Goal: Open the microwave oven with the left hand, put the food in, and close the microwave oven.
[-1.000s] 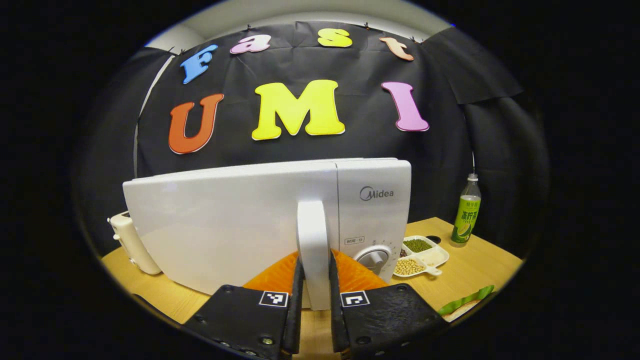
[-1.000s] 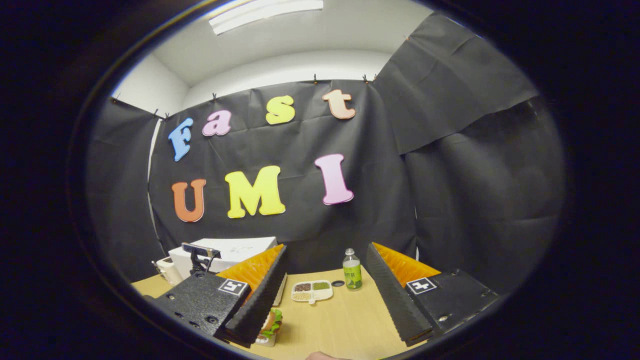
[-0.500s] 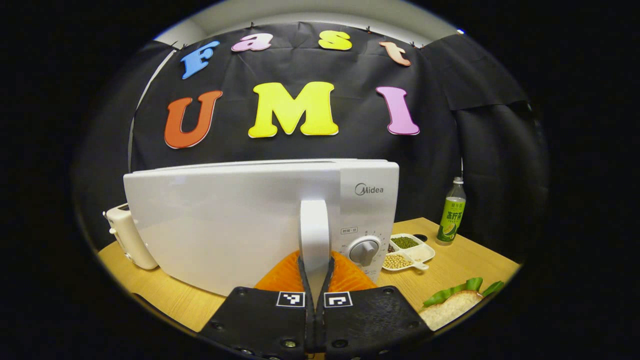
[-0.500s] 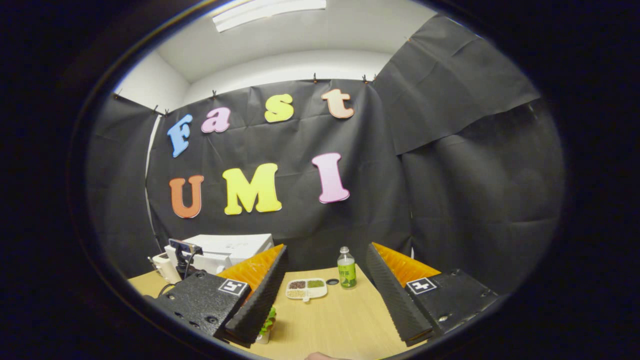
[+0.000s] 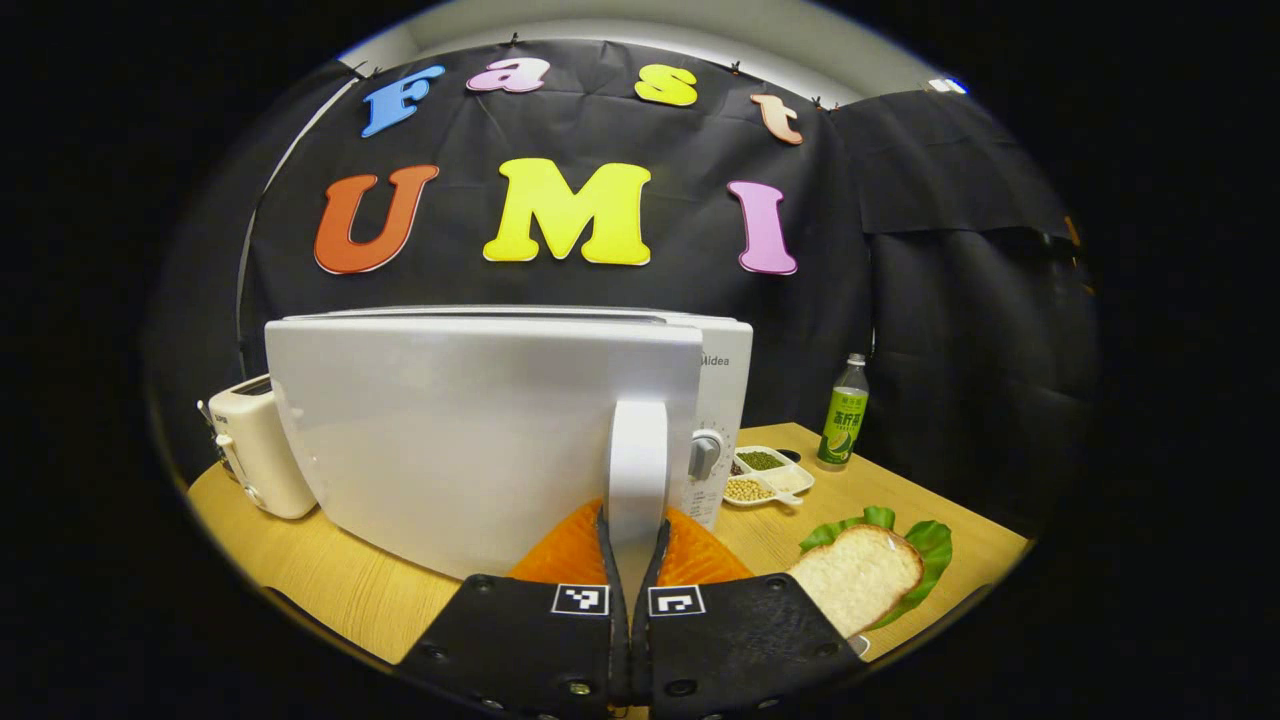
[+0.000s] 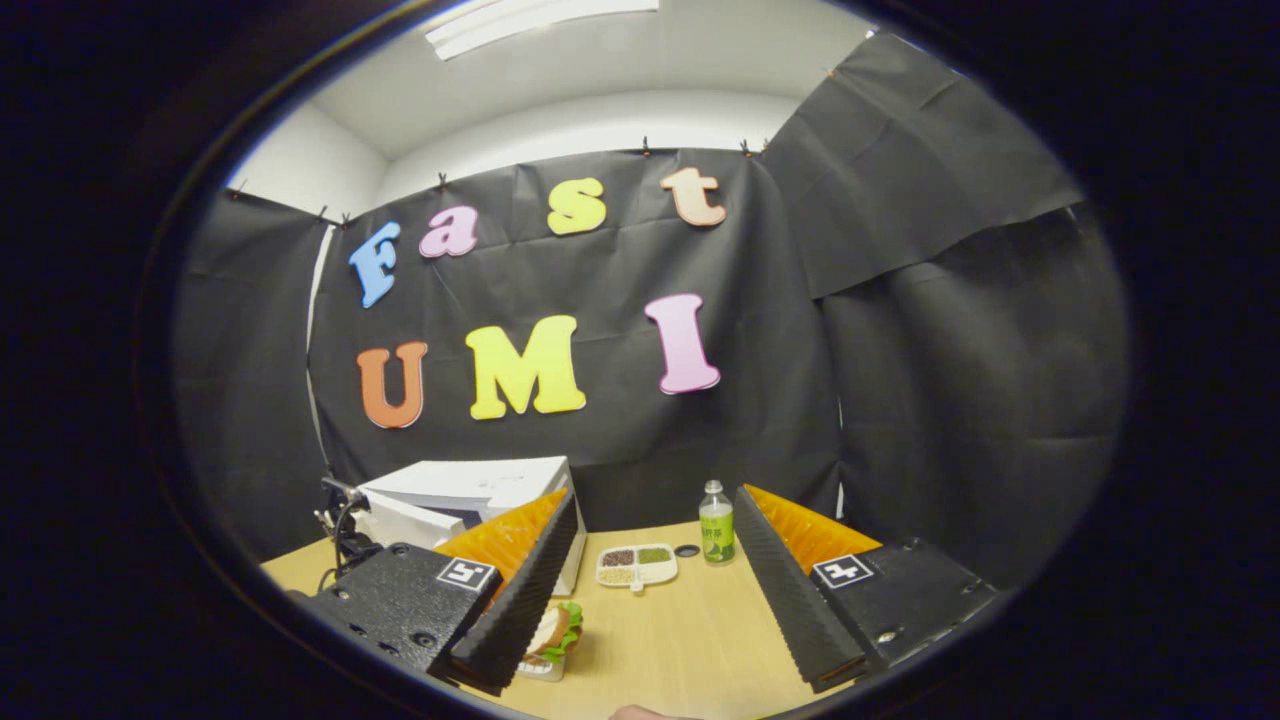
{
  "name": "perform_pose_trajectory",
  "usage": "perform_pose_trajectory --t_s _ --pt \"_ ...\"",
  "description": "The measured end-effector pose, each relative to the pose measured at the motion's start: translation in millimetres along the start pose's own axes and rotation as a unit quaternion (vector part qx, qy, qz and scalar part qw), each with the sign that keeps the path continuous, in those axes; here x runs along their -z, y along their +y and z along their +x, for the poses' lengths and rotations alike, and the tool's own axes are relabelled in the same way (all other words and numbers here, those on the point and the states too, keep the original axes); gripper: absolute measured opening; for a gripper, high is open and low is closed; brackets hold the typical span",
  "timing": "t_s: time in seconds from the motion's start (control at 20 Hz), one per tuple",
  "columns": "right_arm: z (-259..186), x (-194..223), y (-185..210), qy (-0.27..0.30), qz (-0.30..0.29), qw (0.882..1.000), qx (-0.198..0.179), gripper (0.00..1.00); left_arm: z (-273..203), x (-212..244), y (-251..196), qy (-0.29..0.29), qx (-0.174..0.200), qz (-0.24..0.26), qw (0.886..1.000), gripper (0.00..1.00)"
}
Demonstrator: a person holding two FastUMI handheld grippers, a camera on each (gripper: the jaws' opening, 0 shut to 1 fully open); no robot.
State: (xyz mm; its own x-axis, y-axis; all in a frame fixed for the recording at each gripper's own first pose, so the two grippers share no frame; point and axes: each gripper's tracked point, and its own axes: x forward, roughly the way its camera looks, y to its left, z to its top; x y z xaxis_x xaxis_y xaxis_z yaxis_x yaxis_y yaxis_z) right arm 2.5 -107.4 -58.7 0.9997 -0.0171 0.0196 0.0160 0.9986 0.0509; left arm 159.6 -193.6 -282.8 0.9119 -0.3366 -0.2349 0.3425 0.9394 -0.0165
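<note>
A white microwave [image 5: 480,430] sits on a light wooden table [image 5: 330,590] in a booth with black cloth walls. In the left gripper view, the left gripper [image 5: 633,560] has both fingers pressed on the tall white door handle [image 5: 637,460]. The door [image 5: 470,440] stands a little way out from the microwave's front. A cream toaster [image 5: 250,460] sits to the left of the microwave. On the other side are a small white tray of beans [image 5: 768,475] and a green bottle [image 5: 843,412]. The food, a sandwich [image 5: 862,570] with green lettuce, lies on the table near the gripper.

In the right gripper view, the right gripper [image 6: 650,590] hangs above the table with its fingers wide apart and nothing between them. The sandwich [image 6: 552,632] peeks out by one finger. Above the cloth are a white wall and a ceiling light [image 6: 540,15].
</note>
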Motion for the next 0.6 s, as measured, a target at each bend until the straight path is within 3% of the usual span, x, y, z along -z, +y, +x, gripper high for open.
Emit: perform_pose_trajectory --t_s 0.05,0.1,0.15,0.2,0.25,0.3,0.35,0.4,0.45,0.6 --pt "-4 -2 4 -0.002 -0.002 1.000 -0.001 0.91 -8 0 2 -0.002 0.009 0.008 1.000 0.00" --pt "-7 -5 9 -0.004 -0.003 1.000 -0.004 1.00 -16 4 4 -0.001 0.020 0.009 1.000 0.00" --pt "-10 -7 13 -0.006 -0.004 1.000 -0.007 0.91 -25 6 5 0.000 0.030 0.006 1.000 0.00" --pt "-15 -10 18 -0.009 -0.005 1.000 -0.011 1.00 -36 8 7 0.001 0.039 0.007 0.999 0.00" --pt "-18 -10 22 -0.011 -0.005 1.000 -0.015 0.91 -45 9 9 0.002 0.047 0.009 0.999 0.00" --pt "-21 -11 26 -0.012 -0.005 1.000 -0.019 1.00 -55 11 13 0.004 0.052 0.011 0.999 0.01" --pt "-25 -10 31 -0.012 -0.006 1.000 -0.023 0.91 -66 13 18 0.004 0.055 0.012 0.998 0.01" --pt "-27 -10 35 -0.012 -0.007 1.000 -0.027 0.91 -76 15 22 0.005 0.056 0.014 0.998 0.01" --pt "-29 -9 39 -0.012 -0.006 0.999 -0.030 1.00 -87 17 28 0.006 0.054 0.015 0.998 0.05" --pt "-37 -6 54 -0.009 -0.009 0.999 -0.045 1.00 -119 24 46 0.014 0.043 0.022 0.999 0.13"
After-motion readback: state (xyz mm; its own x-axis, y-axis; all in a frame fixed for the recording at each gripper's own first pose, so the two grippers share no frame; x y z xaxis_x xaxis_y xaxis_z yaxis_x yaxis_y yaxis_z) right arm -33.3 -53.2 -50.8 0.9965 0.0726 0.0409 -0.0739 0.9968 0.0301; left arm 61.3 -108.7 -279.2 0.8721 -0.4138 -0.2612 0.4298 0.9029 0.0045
